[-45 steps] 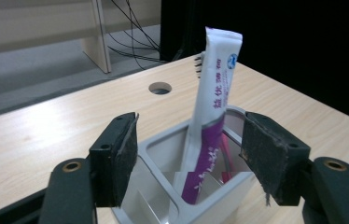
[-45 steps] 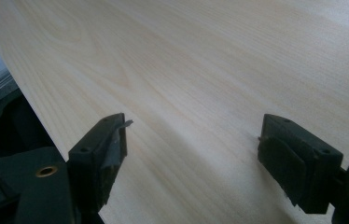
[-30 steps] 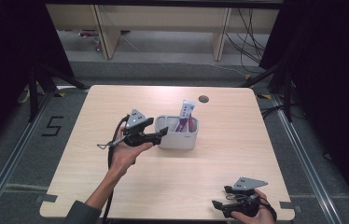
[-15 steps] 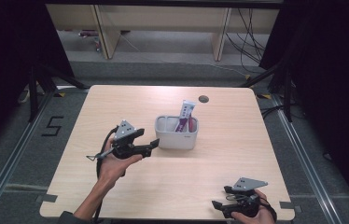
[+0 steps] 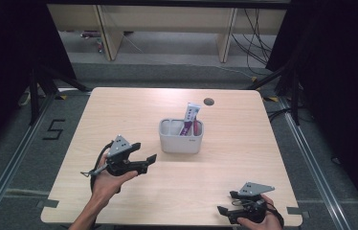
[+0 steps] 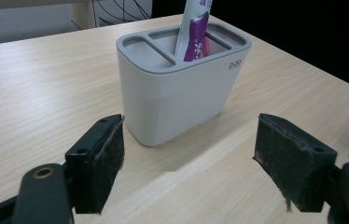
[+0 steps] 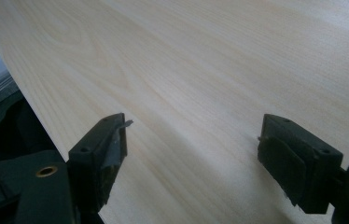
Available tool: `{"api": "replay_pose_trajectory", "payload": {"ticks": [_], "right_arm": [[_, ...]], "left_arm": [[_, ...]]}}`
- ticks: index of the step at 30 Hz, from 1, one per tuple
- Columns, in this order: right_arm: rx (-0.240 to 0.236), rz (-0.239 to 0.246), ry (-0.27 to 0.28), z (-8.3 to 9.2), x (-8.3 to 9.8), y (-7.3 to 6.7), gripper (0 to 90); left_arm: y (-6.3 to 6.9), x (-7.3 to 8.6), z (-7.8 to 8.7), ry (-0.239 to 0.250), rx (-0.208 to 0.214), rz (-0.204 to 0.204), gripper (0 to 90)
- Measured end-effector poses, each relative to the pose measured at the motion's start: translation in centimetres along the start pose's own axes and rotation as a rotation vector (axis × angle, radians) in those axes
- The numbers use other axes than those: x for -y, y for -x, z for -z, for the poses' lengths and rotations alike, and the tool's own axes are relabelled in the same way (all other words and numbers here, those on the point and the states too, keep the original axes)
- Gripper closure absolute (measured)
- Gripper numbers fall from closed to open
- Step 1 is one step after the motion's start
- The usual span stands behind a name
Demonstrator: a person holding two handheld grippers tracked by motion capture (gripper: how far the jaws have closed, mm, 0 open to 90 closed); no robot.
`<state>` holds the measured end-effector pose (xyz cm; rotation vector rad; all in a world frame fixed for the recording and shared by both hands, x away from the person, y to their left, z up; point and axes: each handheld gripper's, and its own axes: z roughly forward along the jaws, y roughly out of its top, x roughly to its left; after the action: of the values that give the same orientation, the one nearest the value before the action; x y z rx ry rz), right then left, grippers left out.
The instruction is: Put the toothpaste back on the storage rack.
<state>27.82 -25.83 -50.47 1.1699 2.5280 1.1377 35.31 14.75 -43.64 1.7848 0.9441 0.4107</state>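
Observation:
A pale grey holder (image 5: pixel 181 136) with several compartments stands upright at the middle of the wooden table (image 5: pixel 119 110). A white and purple tube (image 5: pixel 190 120) leans upright in its right-hand part. My left gripper (image 5: pixel 147 164) hovers left of and nearer than the holder, pointing at it. Its jaws have just been opening wider and have nothing between them. In the left gripper view the holder (image 6: pixel 177 88) and the tube (image 6: pixel 196 32) lie a short way beyond the open left gripper (image 6: pixel 189 158). My right gripper (image 5: pixel 227 202) rests open at the near right corner, over bare wood (image 7: pixel 210 60).
A round cable hole (image 5: pixel 209 101) sits in the tabletop behind the holder. The table's near edge runs just below both hands. A dark floor with a "5" mark (image 5: pixel 55 129) lies to the left, and shelving legs and cables (image 5: pixel 225 43) stand at the back.
My left gripper has drawn back from the holder's left side, moving left, toward the near edge and slightly down. Its jaws stand wider. The right gripper has stayed put.

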Motion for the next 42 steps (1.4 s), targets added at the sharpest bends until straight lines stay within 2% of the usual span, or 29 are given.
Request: {"api": "replay_pose_trajectory", "payload": {"ticks": [1, 2, 4, 5, 6, 8, 10, 12, 13, 17, 19, 22, 23, 24, 34, 35, 37, 38, 39, 40, 41, 42], "right_arm": [[-0.026, 0.02, 0.006, -0.2, -0.1, 0.2, 24.5], [-0.035, 0.002, -0.001, -0.2, -0.1, 0.1, 24.5], [-0.005, -0.004, -0.008, -0.2, -0.1, -0.1, 24.5], [-0.017, 0.004, 0.002, -0.3, -0.1, 0.0, 24.5], [-0.003, 0.004, -0.002, -0.2, -0.1, 0.0, 24.5], [-0.042, 0.02, -0.004, -0.3, -0.2, 0.2, 24.5], [-0.048, 0.018, -0.009, -0.4, -0.2, 0.2, 24.5], [-0.036, 0.023, -0.005, -0.4, -0.2, 0.2, 24.5], [-0.003, 0.019, -0.001, -0.3, -0.1, 0.1, 24.5], [0.004, 0.003, -0.008, -0.2, -0.1, -0.1, 24.5], [0.007, 0.016, -0.003, -0.3, -0.1, 0.0, 24.5], [0.008, 0.01, -0.003, -0.3, -0.1, 0.0, 24.5], [0.004, -0.013, -0.008, -0.2, -0.1, -0.2, 24.5], [0.007, 0.016, -0.001, -0.2, -0.2, 0.0, 24.5], [0.004, 0.005, 0.002, -0.3, -0.1, -0.1, 24.5], [-0.003, 0.001, -0.001, -0.3, -0.1, -0.1, 24.5], [-0.003, -0.014, -0.004, -0.2, -0.1, -0.2, 24.5], [-0.003, -0.017, -0.006, -0.2, -0.2, -0.3, 24.5], [0.002, 0.003, 0.002, -0.2, -0.2, -0.1, 24.6], [-0.002, 0.003, 0.002, -0.2, -0.2, -0.1, 24.5], [-0.037, 0.012, -0.006, -0.3, -0.2, 0.1, 24.6], [-0.01, 0.025, -0.001, -0.2, -0.3, 0.0, 24.5]], "left_arm": [[0.0, 0.2, 0.2, 0.002, -0.004, -0.003, 23.5], [0.0, 0.3, 0.4, -0.002, -0.006, -0.001, 23.5], [0.0, 0.6, 0.6, 0.0, -0.001, -0.003, 23.4], [0.0, 0.8, 0.7, 0.0, 0.003, -0.008, 23.4], [0.1, 1.0, 0.8, -0.007, -0.003, -0.01, 23.3], [0.2, 1.4, 1.0, -0.008, 0.003, -0.013, 23.1], [0.2, 1.7, 1.2, -0.016, 0.001, -0.018, 22.5], [0.3, 2.2, 1.3, -0.016, 0.004, -0.022, 22.5], [0.2, 2.4, 1.5, -0.023, 0.003, -0.029, 22.4], [0.5, 3.3, 1.9, -0.029, 0.005, -0.035, 21.8], [0.6, 3.7, 2.0, -0.028, 0.013, -0.035, 21.6], [0.8, 4.1, 2.3, -0.036, 0.01, -0.044, 21.4], [0.9, 4.2, 2.4, -0.042, 0.005, -0.047, 21.3], [0.9, 4.3, 2.4, -0.042, 0.006, -0.051, 21.2], [1.2, 6.0, 2.4, -0.091, 0.008, -0.072, 21.1], [1.2, 6.2, 2.4, -0.102, 0.01, -0.079, 21.1], [1.4, 6.6, 2.4, -0.104, 0.014, -0.067, 21.1], [1.5, 6.8, 2.3, -0.111, 0.021, -0.077, 21.1], [1.6, 7.0, 2.3, -0.12, 0.019, -0.081, 21.1], [1.7, 7.2, 2.3, -0.125, 0.027, -0.085, 21.1], [1.8, 7.3, 2.3, -0.126, 0.032, -0.086, 21.1], [2.0, 7.4, 2.3, -0.138, 0.028, -0.095, 21.1]]}}
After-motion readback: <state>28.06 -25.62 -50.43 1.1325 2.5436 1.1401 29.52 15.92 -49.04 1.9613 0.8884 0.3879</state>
